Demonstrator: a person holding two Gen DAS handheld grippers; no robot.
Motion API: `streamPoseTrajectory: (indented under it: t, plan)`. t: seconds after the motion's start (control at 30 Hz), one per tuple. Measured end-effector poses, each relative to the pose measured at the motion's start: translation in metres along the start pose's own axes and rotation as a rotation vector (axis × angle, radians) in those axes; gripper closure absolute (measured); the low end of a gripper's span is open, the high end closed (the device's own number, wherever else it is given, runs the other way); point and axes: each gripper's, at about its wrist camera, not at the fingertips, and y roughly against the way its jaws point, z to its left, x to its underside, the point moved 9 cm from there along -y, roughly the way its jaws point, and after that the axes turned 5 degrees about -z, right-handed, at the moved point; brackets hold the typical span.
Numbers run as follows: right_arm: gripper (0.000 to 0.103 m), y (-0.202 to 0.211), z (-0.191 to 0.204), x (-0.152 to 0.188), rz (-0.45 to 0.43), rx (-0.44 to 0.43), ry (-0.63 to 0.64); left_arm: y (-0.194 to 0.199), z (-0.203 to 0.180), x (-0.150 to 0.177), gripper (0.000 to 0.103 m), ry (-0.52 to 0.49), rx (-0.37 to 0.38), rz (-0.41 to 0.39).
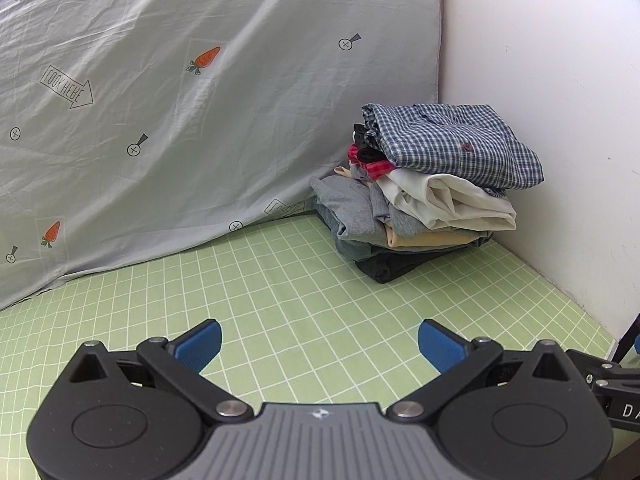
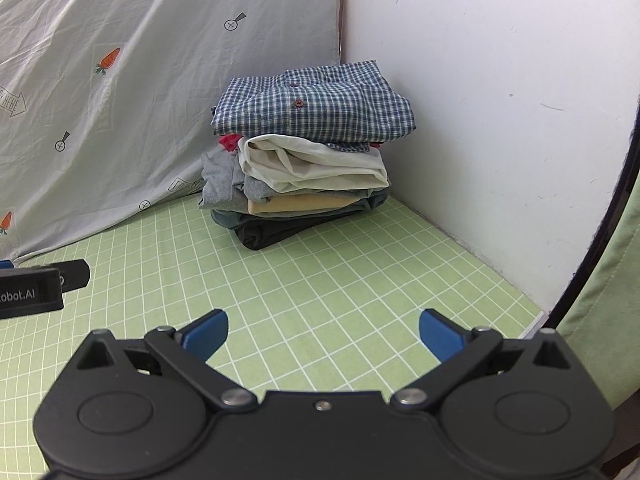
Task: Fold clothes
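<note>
Green checked bed sheet (image 2: 320,280) lies bare ahead; both claws, left claw (image 1: 319,346) and right claw (image 2: 324,334), gape wide and empty, the stack of folded clothes (image 2: 308,152) well beyond, nearer the right.

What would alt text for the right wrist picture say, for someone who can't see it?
A stack of folded clothes, topped by a blue-and-white checked button shirt, sits in the corner of a green grid-patterned sheet against a white wall. The right gripper hovers open and empty in the foreground, blue fingers spread, with a grey carrot-print sheet behind.
</note>
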Motion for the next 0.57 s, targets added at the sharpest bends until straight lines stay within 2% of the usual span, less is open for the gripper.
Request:
streamPoseTrajectory:
  t: [0.57]
  plan:
    - [0.0, -0.0032, 0.0025, -0.0011, 0.003, 0.021, 0.0, -0.0011, 0.0064, 0.003, 0.0, -0.006, -0.003, 0.019]
